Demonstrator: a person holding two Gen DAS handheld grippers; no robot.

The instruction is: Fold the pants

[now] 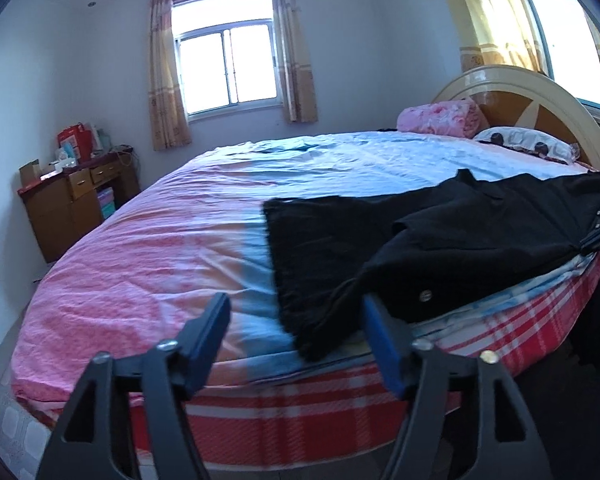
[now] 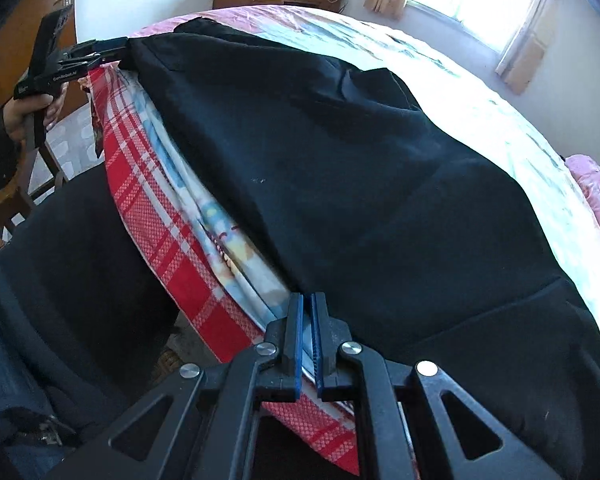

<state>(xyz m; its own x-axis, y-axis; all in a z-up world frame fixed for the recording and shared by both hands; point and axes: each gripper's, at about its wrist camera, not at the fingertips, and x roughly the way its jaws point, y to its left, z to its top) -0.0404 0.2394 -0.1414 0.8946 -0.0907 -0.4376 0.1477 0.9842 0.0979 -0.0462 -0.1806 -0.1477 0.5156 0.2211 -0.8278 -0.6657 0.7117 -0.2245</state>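
Pants (image 1: 440,236) lie along the bed (image 1: 140,248) edge, long axis running 8 to 2 o'clock. Left claw (image 1: 296,336) gapes empty at the cuff; right claw (image 2: 307,320) is closed, its hold unclear.

Black pants (image 1: 440,236) lie on the bed (image 1: 148,264) (pink-and-blue sheet).

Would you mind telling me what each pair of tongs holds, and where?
The left tongs stand open, holding nothing. The right tongs are shut at the black pants' near edge; an actual pinch cannot be told.
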